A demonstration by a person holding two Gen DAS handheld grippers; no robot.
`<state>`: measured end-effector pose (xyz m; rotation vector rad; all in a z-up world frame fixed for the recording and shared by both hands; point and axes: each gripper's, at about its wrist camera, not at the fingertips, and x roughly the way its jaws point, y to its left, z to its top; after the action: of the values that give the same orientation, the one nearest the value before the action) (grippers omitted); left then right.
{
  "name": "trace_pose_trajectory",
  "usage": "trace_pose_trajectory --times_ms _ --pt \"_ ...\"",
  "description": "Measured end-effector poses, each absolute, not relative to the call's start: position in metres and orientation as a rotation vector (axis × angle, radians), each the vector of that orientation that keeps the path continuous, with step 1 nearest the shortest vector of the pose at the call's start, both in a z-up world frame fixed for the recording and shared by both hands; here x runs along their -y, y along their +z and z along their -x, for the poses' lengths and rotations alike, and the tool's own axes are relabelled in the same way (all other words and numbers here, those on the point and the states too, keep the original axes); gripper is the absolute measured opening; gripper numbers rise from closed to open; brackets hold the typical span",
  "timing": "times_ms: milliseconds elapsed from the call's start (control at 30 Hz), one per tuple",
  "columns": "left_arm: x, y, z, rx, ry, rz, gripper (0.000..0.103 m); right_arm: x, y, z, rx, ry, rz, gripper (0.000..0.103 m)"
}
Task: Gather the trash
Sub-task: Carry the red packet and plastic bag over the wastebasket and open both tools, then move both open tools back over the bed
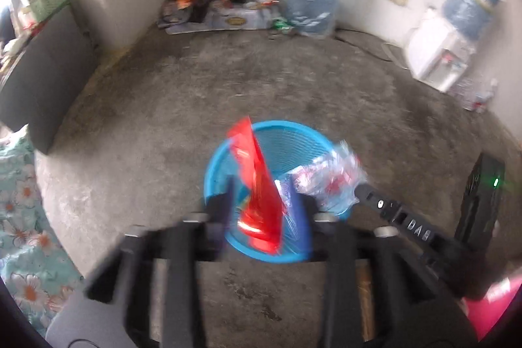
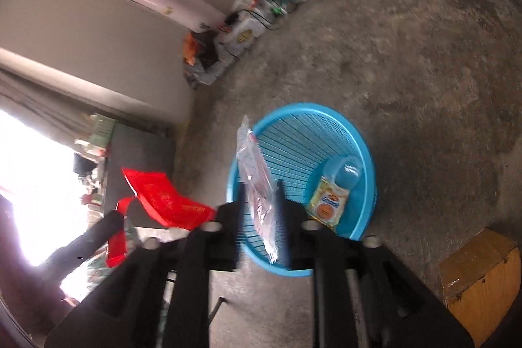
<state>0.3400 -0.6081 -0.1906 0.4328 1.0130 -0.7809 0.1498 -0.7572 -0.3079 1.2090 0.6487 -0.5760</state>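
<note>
I stand over a bare concrete floor [image 1: 261, 80] in a small room. A blue slatted basket [image 2: 367, 152] sits on the floor well away from the walls, and both my tools hang above it.

In the left wrist view, my left hand-held gripper [image 1: 264, 204] is about half open over the near rim of the basket. A red wrapper [image 1: 257, 185] stands on edge between its fingers. The picture is blurred, so I cannot tell whether the pads still press it; I judge it loose or nearly so. My right hand-held gripper [image 2: 261, 204] is also about half open over the near rim, with a clear plastic wrapper [image 2: 256, 185] upright between its fingers, seemingly free of the pads. In the left view that wrapper shows at the basket's right rim.

Inside the basket, against the far right wall, lies a small clear bottle [image 2: 339, 185] with a yellow label.

What could go wrong, as I judge it: both wrappers are light and thin, and both sit over the basket's near rim, not its middle. Let go here, either could drift, catch the rim and slide onto the floor. The red wrapper rises well above the rim, so it could tip outward. The two tools are close together; one could brush the other's wrapper aside. Static or a crease could also keep a wrapper stuck to a pad, so it comes away with the tool.
</note>
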Motion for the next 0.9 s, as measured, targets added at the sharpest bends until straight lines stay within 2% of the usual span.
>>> trace_pose_trajectory --times_ms 167,433,733,833,900 --pt "0.590 -0.190 -0.348 -1.025 -0.763 -0.343 0.043 0.753 -0.346 -0.139 -0.692 -0.591 -1.300 0.051" --pt "0.549 -0.142 -0.336 -0.976 -0.814 -0.281 0.043 0.727 -0.326 -0.106 -0.632 -0.571 -1.284 0.051" --pt "0.444 -0.037 -0.286 -0.808 -0.871 -0.140 0.059 0.659 -0.222 -0.091 -0.548 -0.485 -1.074 0.052" --pt "0.402 -0.001 -0.264 -0.714 -0.856 -0.108 0.067 0.630 -0.176 -0.092 -0.541 -0.448 -0.943 0.057" --pt "0.372 0.022 -0.247 -0.655 -0.834 -0.088 0.071 0.611 -0.147 -0.093 -0.536 -0.423 -0.855 0.064"
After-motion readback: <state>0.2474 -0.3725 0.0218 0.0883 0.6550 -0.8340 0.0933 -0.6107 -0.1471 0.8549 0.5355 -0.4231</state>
